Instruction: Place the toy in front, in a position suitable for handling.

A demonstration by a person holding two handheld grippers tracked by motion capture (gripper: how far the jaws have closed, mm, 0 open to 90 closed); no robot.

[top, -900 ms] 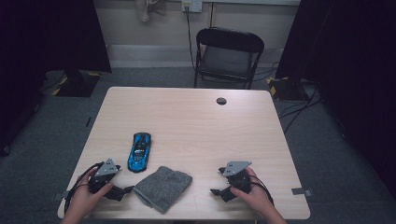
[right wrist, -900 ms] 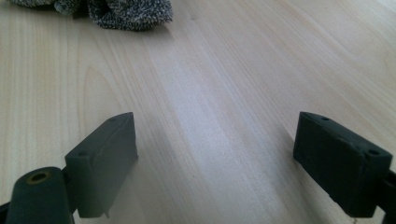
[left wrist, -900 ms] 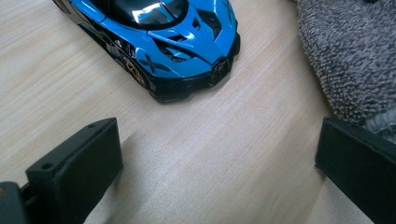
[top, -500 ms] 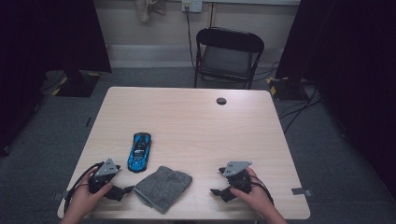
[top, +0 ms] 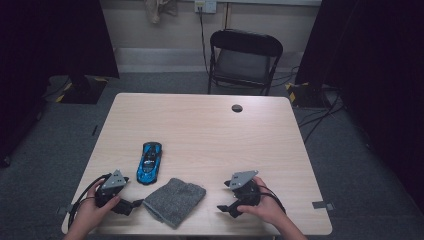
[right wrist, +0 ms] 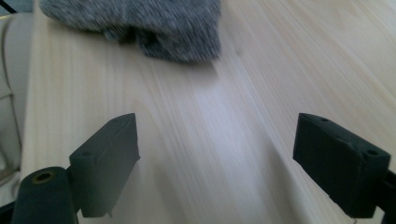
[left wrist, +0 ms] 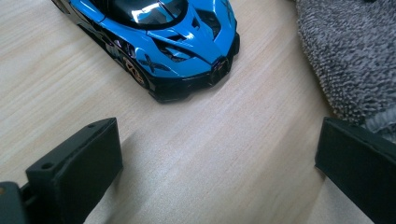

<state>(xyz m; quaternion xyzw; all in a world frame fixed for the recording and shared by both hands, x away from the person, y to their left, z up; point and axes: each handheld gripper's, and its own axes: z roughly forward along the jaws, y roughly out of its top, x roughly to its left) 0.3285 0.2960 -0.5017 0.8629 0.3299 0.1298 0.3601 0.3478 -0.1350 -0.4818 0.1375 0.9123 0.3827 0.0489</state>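
nothing is in hand yet, so the work looks to be at its very start. the grey cloth (top: 174,201) lies crumpled near the table's (top: 210,130) front edge, and it serves as the landmark here. the blue toy car (top: 149,162) sits just beyond the cloth's left corner, close to it but apart as far as the high view shows. the left gripper (top: 131,206) rests on the table just to the left of the cloth, its jaws spread wide and empty; its own view looks past them at the car's nose (left wrist: 187,60) with the cloth's edge (left wrist: 345,51) off to one side. the right gripper (top: 227,209) sits to the right of the cloth, a little apart from it, jaws likewise wide and holding nothing, aimed toward the cloth (right wrist: 140,23). neither cloth nor car looks touched, so any grasping, wiping or covering is judged to be all ahead.
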